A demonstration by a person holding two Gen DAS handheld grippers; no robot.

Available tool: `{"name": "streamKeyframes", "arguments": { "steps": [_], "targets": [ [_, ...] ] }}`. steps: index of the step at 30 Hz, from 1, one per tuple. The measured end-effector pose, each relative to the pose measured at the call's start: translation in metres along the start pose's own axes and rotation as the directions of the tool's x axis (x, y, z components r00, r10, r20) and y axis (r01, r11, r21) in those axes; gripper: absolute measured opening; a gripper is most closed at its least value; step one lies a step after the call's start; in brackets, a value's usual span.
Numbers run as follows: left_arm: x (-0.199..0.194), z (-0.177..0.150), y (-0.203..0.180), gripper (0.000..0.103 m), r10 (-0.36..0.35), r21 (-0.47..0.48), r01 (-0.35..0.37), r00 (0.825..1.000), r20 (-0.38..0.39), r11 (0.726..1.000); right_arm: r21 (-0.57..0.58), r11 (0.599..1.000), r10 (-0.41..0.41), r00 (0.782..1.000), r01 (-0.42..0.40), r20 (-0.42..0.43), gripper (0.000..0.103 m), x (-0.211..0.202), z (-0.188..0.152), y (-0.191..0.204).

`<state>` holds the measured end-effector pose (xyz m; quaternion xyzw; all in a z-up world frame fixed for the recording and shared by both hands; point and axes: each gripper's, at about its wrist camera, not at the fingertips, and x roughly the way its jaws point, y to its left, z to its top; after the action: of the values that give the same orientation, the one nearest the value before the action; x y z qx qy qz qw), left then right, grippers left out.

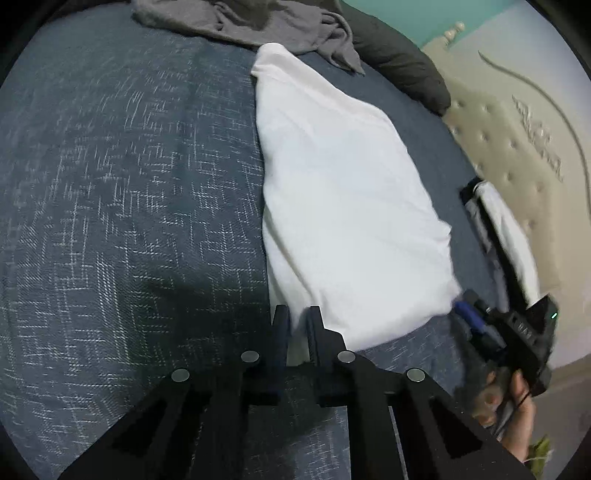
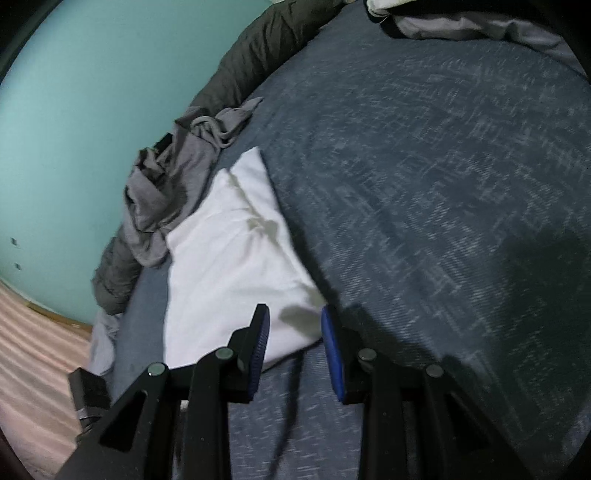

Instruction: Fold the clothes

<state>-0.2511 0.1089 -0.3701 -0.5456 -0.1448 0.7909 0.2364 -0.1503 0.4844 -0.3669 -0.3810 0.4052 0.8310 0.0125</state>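
A white garment lies folded into a long strip on the blue bedspread. In the left wrist view my left gripper is at the strip's near left corner, its fingers almost together with pale cloth pinched between them. My right gripper, held by a hand, sits at the near right corner. In the right wrist view the right gripper is open, its blue pads on either side of the white garment corner without gripping it.
A crumpled grey garment lies at the strip's far end beside a dark pillow. A beige tufted headboard and folded black and white clothes are to the right. A teal wall stands beyond the bed.
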Motion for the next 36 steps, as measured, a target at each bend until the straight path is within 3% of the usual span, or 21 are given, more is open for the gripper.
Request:
{"name": "streamKeyframes", "arguments": {
  "steps": [1, 6, 8, 9, 10, 12, 27, 29, 31, 32, 33, 34, 36],
  "targets": [
    [-0.001, -0.001, -0.001, 0.008, 0.000, -0.003, 0.000, 1.000, 0.001, 1.000, 0.005, 1.000, -0.012, 1.000, 0.012, -0.005, 0.049, 0.001, 0.000, -0.002],
    [-0.002, -0.004, 0.003, 0.002, -0.001, -0.019, 0.001, 1.000, -0.004, 1.000, -0.007, 1.000, -0.010, 1.000, 0.010, -0.021, 0.049, 0.006, -0.001, -0.006],
    [-0.002, -0.006, 0.003, 0.001, -0.001, -0.023, 0.001, 1.000, -0.007, 1.000, -0.014, 1.000, 0.003, 1.000, -0.003, -0.023, 0.038, 0.009, -0.001, -0.007],
    [-0.003, -0.007, 0.004, 0.001, -0.003, -0.027, 0.003, 1.000, -0.008, 1.000, -0.002, 1.000, 0.016, 1.000, -0.016, -0.025, 0.021, 0.010, -0.001, -0.010],
    [-0.004, -0.008, 0.005, 0.001, -0.005, -0.031, 0.005, 1.000, -0.009, 1.000, 0.010, 1.000, 0.029, 0.999, -0.029, -0.028, 0.012, 0.012, -0.001, -0.013],
    [-0.006, -0.009, 0.006, 0.001, -0.009, -0.039, 0.008, 1.000, -0.010, 0.999, 0.033, 0.998, 0.046, 0.998, -0.045, -0.033, 0.007, 0.014, 0.000, -0.018],
    [-0.011, -0.004, 0.002, 0.002, 0.018, -0.028, -0.019, 0.999, -0.036, 0.999, 0.012, 1.000, 0.026, 0.999, -0.026, -0.047, 0.004, 0.008, -0.002, -0.025],
    [-0.013, -0.001, 0.001, 0.002, 0.027, -0.018, -0.028, 0.999, -0.028, 0.999, 0.010, 1.000, 0.027, 0.998, -0.026, -0.056, 0.007, 0.006, 0.002, -0.025],
    [-0.016, 0.003, 0.001, 0.011, 0.037, -0.012, -0.037, 0.999, -0.018, 0.999, 0.000, 1.000, 0.010, 0.999, -0.010, -0.051, 0.013, 0.001, 0.006, -0.025],
    [-0.015, 0.005, 0.001, 0.029, 0.039, -0.013, -0.040, 0.999, -0.015, 0.999, -0.006, 1.000, 0.004, 0.999, -0.005, -0.046, 0.019, -0.001, 0.009, -0.024],
    [-0.013, 0.006, 0.003, 0.050, 0.039, -0.015, -0.039, 0.999, -0.016, 0.999, -0.009, 1.000, 0.025, 0.999, -0.025, -0.049, 0.037, -0.002, 0.013, -0.022],
    [-0.011, 0.007, 0.004, 0.055, 0.039, -0.019, -0.039, 0.999, -0.021, 0.999, -0.012, 0.999, 0.045, 0.998, -0.046, -0.051, 0.049, -0.002, 0.017, -0.021],
    [-0.006, 0.007, 0.006, 0.055, 0.018, -0.031, -0.019, 0.999, -0.029, 0.999, -0.029, 0.998, 0.062, 0.996, -0.064, -0.057, 0.052, -0.002, 0.023, -0.016]
  ]
}}
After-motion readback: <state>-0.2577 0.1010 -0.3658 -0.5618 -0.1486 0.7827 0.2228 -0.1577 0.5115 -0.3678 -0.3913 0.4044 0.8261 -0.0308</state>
